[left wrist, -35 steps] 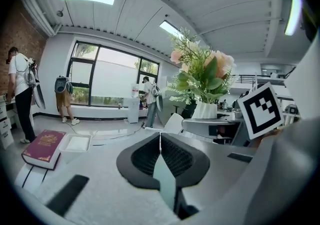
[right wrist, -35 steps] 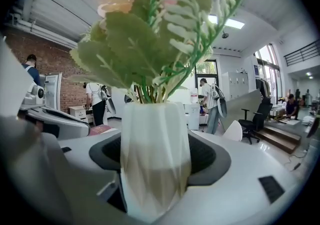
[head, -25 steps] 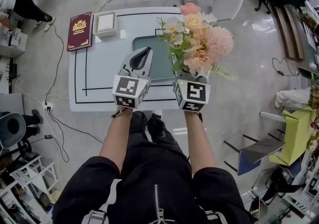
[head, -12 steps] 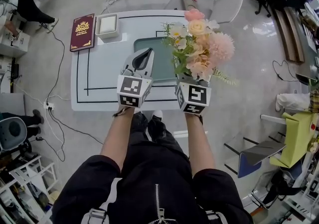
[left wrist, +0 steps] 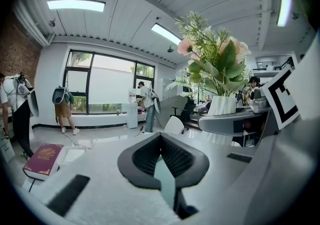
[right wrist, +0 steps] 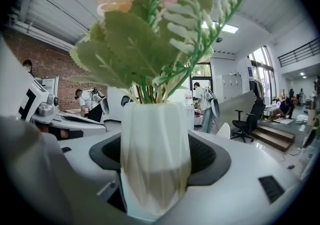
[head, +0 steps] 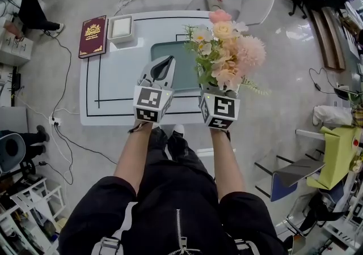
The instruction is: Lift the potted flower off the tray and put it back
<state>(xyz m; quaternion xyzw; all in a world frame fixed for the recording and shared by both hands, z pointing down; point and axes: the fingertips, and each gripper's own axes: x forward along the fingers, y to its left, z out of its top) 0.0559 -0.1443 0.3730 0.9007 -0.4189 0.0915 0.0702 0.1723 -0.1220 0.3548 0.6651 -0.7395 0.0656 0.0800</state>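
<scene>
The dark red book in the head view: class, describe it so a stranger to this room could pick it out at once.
Find the white table in the middle of the floor. At its far left corner, beside a shallow white dish, lies the dark red book. Nothing else on the table is dark red or carries a gold emblem.

I see the potted flower [head: 229, 55] upright in its white faceted pot [right wrist: 156, 134], with pink, peach and cream blooms over green leaves. The right gripper [right wrist: 160, 169] clamps the pot, which is raised clear of the tray [head: 164, 49]. The grey-green rectangular tray lies flat on the white table [head: 113, 78], partly overlapped at its right side by the bouquet in the head view.
</scene>
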